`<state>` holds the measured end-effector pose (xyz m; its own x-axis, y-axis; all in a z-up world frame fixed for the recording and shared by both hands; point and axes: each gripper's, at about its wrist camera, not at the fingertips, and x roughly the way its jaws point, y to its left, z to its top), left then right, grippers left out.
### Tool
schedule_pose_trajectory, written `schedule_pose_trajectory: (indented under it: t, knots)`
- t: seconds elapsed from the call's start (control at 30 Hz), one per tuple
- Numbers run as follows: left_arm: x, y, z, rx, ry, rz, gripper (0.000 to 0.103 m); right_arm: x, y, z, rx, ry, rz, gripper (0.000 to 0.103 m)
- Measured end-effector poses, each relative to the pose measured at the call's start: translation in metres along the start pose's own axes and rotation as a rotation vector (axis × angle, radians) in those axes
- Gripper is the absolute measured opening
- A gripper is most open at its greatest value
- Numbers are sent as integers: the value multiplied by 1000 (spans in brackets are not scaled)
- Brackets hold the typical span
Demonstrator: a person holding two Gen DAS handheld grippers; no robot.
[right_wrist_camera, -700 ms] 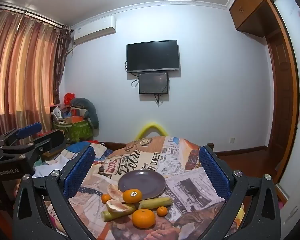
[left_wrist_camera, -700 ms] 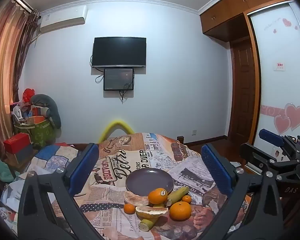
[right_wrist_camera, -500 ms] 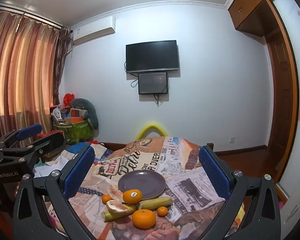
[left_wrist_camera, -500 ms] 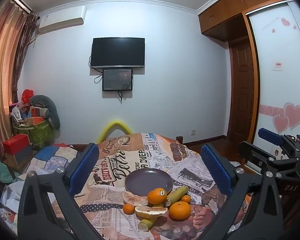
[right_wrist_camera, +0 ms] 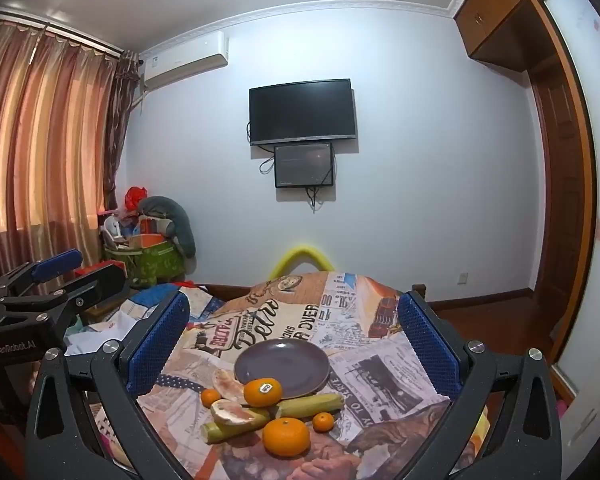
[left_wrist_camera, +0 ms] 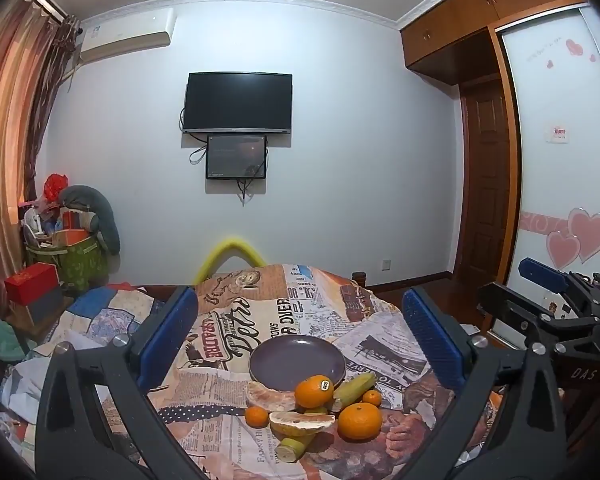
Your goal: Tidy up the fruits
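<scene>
Fruits heaped on the desk just before the empty purple plate: small tangerine, pomelo wedges, stickered orange, big mandarin. Nothing moved yet; left gripper and right gripper spread wide, empty, well short. Next, likely: reach down, pinch one fruit gently, set on plate.

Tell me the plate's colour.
Plain dull purple, empty plate; clearest in the right wrist view.

Both cameras look forward, slightly downward, between their own gripper's fingers. Each sees the plate and fruit just ahead, and the television beyond.
</scene>
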<state>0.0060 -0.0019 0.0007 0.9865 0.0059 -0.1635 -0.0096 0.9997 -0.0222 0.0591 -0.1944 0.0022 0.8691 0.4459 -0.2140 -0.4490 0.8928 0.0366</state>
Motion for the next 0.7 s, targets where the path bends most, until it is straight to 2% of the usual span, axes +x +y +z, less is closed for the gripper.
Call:
schedule_pose_trajectory:
  t: [0.7]
  knots:
    - [2,5,-4,-13,1,-9,103,-6,2,1,5,-5,0,103]
